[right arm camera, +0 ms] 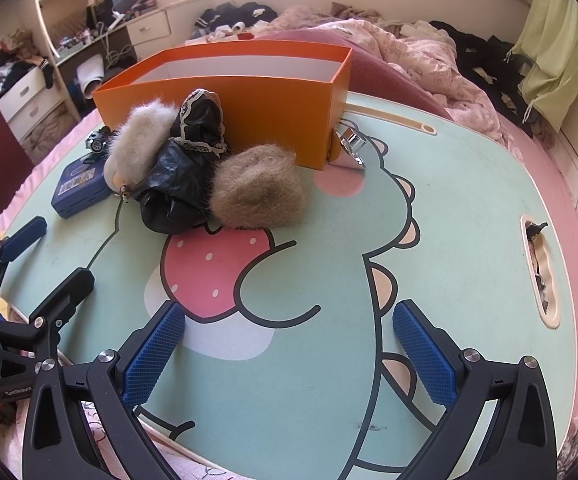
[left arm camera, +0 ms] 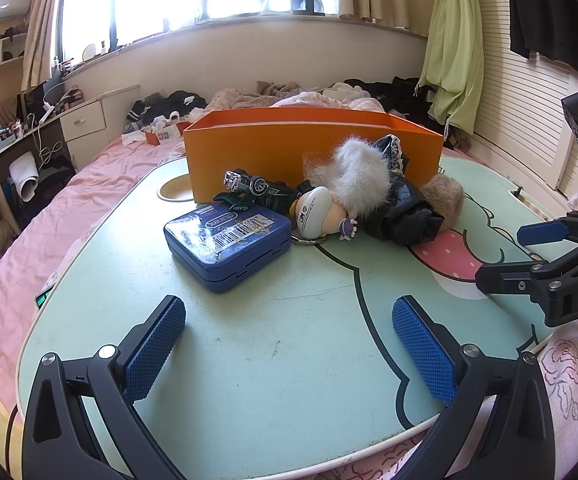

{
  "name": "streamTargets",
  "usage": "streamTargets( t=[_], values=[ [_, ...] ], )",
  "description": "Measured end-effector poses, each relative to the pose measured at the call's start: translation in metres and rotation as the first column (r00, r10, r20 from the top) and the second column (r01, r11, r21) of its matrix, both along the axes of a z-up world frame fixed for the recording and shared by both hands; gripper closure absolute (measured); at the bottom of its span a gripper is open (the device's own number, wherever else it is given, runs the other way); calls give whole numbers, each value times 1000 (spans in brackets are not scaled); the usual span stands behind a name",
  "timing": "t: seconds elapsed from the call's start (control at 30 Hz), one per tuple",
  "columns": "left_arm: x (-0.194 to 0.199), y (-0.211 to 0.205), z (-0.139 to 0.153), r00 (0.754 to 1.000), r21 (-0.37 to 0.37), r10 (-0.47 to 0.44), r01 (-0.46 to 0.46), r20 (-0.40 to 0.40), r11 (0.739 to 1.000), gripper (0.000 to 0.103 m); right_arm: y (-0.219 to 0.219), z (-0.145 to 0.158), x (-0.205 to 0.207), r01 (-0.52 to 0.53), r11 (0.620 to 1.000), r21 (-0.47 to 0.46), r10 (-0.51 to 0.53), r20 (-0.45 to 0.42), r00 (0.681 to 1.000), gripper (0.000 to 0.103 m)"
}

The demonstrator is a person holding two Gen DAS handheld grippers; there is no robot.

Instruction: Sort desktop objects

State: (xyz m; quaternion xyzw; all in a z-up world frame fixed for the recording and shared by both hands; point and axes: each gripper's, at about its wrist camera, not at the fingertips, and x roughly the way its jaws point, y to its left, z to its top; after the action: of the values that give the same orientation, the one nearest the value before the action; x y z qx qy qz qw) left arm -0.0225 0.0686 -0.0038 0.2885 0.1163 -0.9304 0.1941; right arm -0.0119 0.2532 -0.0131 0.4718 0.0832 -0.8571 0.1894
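Observation:
An orange box (left arm camera: 309, 148) (right arm camera: 249, 96) stands open at the far side of the green cartoon lap table (left arm camera: 289, 340) (right arm camera: 469, 220). In front of it lie a blue tin (left arm camera: 229, 242) (right arm camera: 79, 186), a toy car (left arm camera: 249, 184) (right arm camera: 97, 141), a small figure with a keyring (left arm camera: 317, 214), a white fur ball (left arm camera: 357, 174) (right arm camera: 137, 144), a black bag with lace trim (left arm camera: 405, 212) (right arm camera: 185, 176) and a brown fur ball (left arm camera: 445, 198) (right arm camera: 259, 190). A shiny metal clip (right arm camera: 351, 140) sits by the box's right corner. My left gripper (left arm camera: 289, 340) (right arm camera: 41, 252) is open over the near edge. My right gripper (right arm camera: 289, 344) (left arm camera: 505, 254) is open too, empty.
The table rests on a pink bed with rumpled bedding and dark clothes (right arm camera: 429, 48) behind the box. A slot (right arm camera: 541, 272) is cut in the table's right side. A desk with drawers (left arm camera: 85, 120) stands at far left.

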Motion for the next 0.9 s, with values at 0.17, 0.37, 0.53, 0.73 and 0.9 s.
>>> streamTargets(
  t=[0.17, 0.37, 0.53, 0.73, 0.9],
  values=[
    [0, 0, 0, 1000, -2, 12, -12, -5, 1000, 0, 1, 0, 1, 0, 1000, -12, 0, -7, 1000, 1],
    [-1, 1, 2, 1000, -4, 14, -15, -9, 1000, 0, -1, 24, -14, -8, 998, -65, 1, -110, 994, 15],
    [-1, 1, 2, 1000, -5, 17, -17, -10, 1000, 0, -4, 30, -47, 11, 980, -198, -22, -55, 998, 27],
    [3, 2, 4, 999, -9, 32, -32, -24, 999, 0, -18, 7, -63, 23, 982, -185, -19, 19, 1000, 61],
    [12, -9, 11, 996, 33, 75, -74, -57, 997, 0, -11, -5, -65, 32, 977, -210, -29, 19, 999, 62]
  ],
)
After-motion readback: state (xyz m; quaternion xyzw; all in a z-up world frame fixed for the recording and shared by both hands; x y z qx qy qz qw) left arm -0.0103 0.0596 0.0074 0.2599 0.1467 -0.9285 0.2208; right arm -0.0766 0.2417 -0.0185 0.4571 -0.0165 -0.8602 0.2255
